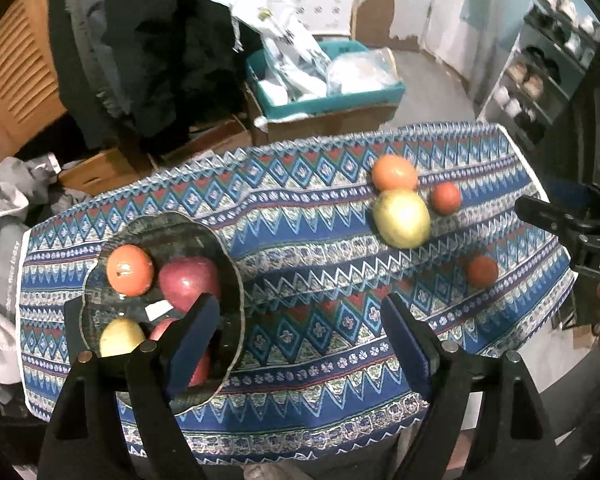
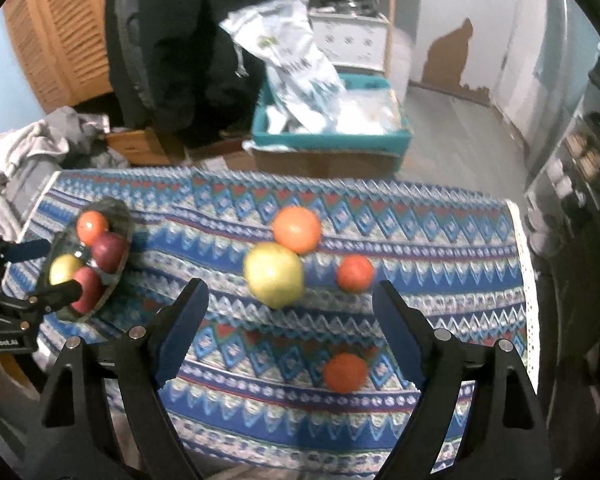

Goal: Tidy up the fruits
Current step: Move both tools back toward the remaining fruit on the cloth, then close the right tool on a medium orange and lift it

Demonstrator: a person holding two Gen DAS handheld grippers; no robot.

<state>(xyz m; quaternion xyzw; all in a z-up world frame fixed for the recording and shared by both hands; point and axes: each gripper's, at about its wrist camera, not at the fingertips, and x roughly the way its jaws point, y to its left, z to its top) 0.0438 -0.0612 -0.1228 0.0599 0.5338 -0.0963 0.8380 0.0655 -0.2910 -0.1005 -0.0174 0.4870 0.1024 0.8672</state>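
Crate [image 2: 332,142] beyond patterned tablecloth [image 2: 440,248]

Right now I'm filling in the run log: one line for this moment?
left gripper: open, by bowl | right gripper: open, empty | bowl: four fruits | tablecloth: four fruits loose

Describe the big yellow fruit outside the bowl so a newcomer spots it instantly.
On the patterned tablecloth, away from the glass bowl, four fruits lie loose. The yellow fruit touches the orange; it is the largest and the only yellow one there.
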